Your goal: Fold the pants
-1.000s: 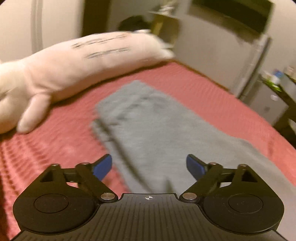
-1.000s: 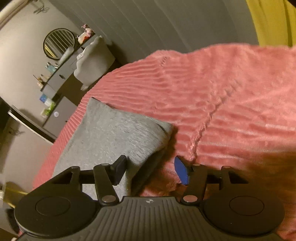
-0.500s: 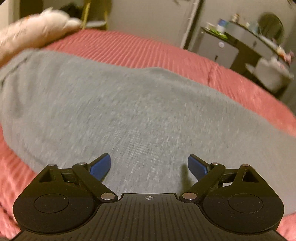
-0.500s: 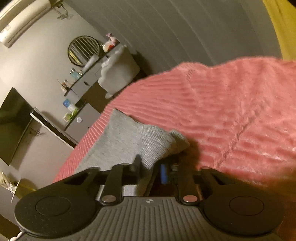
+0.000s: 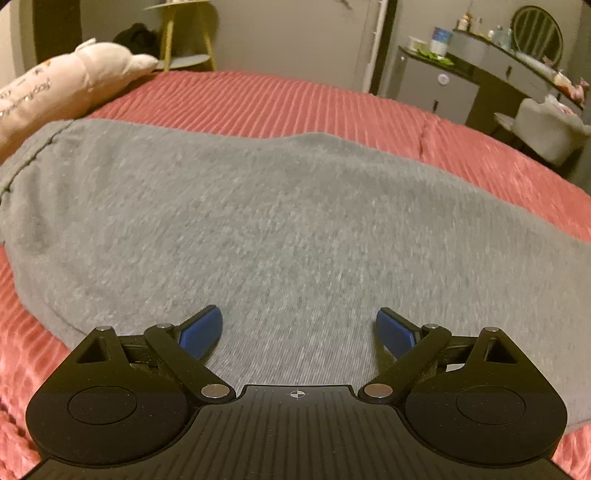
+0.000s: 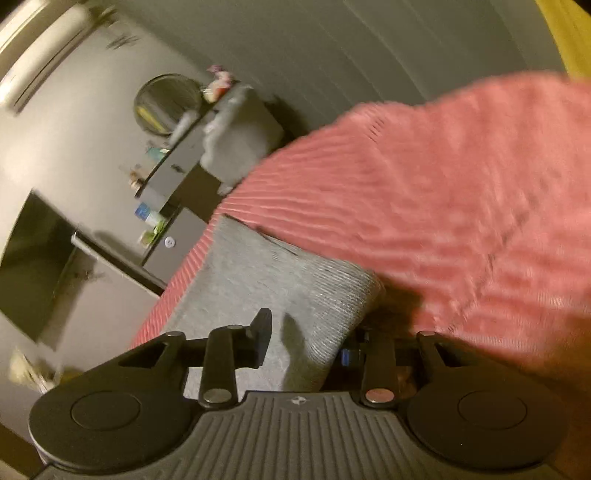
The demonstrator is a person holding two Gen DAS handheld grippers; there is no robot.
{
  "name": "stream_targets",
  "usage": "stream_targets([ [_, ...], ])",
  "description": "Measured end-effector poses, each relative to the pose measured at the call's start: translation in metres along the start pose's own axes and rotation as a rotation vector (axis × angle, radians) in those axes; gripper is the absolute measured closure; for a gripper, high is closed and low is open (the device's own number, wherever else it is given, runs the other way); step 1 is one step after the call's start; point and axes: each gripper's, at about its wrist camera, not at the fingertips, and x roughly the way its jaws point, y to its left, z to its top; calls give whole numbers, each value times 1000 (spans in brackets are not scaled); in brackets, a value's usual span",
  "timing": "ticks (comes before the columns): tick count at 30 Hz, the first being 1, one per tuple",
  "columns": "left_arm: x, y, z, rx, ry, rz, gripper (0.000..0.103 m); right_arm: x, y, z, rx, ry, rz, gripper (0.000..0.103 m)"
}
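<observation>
A: While the grey pants (image 5: 280, 221) lie spread across the red ribbed bedspread (image 5: 280, 96), the left gripper (image 5: 299, 328) hangs low over the cloth, jaws wide, blue pads clear of the fabric on either side. Nothing sits between them but the flat grey surface below.

B: And the right gripper (image 6: 306, 341)?

A: At the ribbed cuff end of the pants (image 6: 295, 280), where the cloth is doubled over. Its jaws are closing, with the folded edge between them; the right-hand blue pad is mostly hidden behind the cloth, and the dark left-hand finger (image 6: 260, 332) stands apart from it. The view is blurred, so whether the hidden pad presses the cloth I cannot tell.

B: What else is in the room?

A: A pale plush toy (image 5: 66, 88) lies at the far left corner of the bed, just beside the pants' hem. Beyond the bed stand a grey cabinet (image 5: 436, 86) and a dark dresser (image 5: 517, 70) with a round mirror (image 5: 535, 31); a pale upholstered chair (image 5: 546, 125) is near the dresser.
</observation>
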Motion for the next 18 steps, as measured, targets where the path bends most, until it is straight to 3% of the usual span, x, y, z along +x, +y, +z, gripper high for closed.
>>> stream_targets([
  [3,-2,4,0,-26,-3,-10,7,-9,0,3,17,-40,30,94],
  [8,-8,12,3,-84,-15,-28,7,-19,35,2,-125,-57,-61,95],
  [10,-13,17,3,-108,-30,-49,8,-27,65,0,-200,-77,-43,95],
  [15,-25,24,4,-135,-61,-66,9,-54,185,-40,-519,-56,210,95],
  [18,-33,30,4,-158,-71,-94,9,-54,242,-100,-730,85,373,95],
])
